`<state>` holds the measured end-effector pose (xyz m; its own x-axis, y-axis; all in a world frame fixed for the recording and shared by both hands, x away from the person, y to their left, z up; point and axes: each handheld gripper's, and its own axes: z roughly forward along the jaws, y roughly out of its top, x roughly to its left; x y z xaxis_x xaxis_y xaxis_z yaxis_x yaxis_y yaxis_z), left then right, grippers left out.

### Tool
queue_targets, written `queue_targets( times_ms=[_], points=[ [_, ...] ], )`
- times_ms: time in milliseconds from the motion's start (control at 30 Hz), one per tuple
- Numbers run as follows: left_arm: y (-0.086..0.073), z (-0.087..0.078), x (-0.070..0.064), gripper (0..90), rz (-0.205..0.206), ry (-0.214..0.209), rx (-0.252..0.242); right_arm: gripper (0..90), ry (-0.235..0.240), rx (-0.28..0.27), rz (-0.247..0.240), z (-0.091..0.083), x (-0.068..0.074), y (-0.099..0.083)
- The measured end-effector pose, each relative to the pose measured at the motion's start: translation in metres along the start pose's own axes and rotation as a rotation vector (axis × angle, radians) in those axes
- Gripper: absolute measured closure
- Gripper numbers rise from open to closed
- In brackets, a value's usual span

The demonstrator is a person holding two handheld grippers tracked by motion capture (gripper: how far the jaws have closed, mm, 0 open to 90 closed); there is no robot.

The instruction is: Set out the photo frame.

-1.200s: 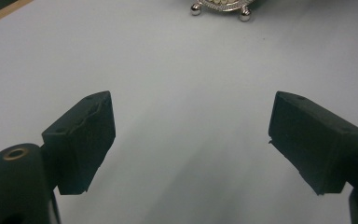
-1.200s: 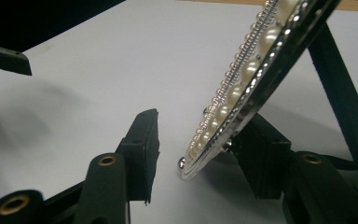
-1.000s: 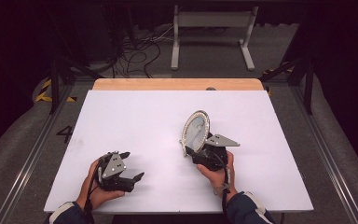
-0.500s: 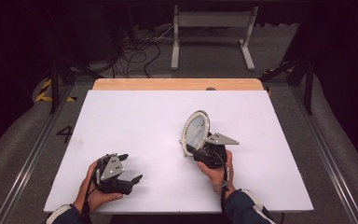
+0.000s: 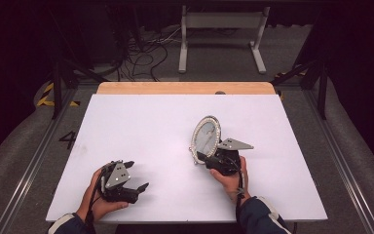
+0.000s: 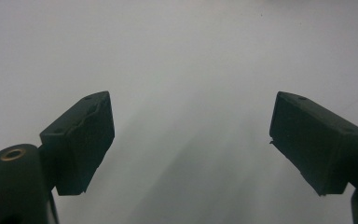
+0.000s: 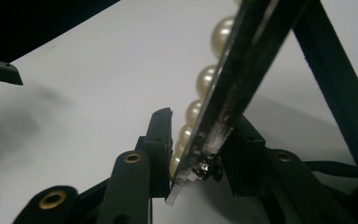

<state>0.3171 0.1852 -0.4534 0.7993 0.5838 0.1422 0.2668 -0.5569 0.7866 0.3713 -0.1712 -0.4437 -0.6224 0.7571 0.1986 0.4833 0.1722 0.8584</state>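
Right gripper (image 5: 208, 157) is clamped on the bottom edge of an oval mirror (image 5: 206, 135) w/ a pearl rim, holding it tilted up off the white table (image 5: 151, 126), right of center. In the right gripper view the jaws pinch the mirror (image 7: 235, 79) edge, pearls facing left. Left gripper (image 5: 134, 175) sits near the front left, jaws spread wide, nothing between them, just above the table (image 6: 186, 60).
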Motion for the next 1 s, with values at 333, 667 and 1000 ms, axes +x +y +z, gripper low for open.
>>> queue_targets(
  times_ms=[333,667,1000],
  points=[
    [0.004,0.001,0.001,15.9,0.009,0.009,-0.014,68.5,0.040,0.023,0.009,-0.005,-0.006,-0.001],
    [0.009,0.006,0.002,16.1,0.018,0.014,-0.032,61.2,0.034,0.019,0.012,-0.006,-0.005,0.001],
    [0.011,0.011,-0.001,15.8,0.038,-0.006,-0.021,59.9,-0.006,0.016,0.046,0.004,0.002,-0.009]
  ],
)
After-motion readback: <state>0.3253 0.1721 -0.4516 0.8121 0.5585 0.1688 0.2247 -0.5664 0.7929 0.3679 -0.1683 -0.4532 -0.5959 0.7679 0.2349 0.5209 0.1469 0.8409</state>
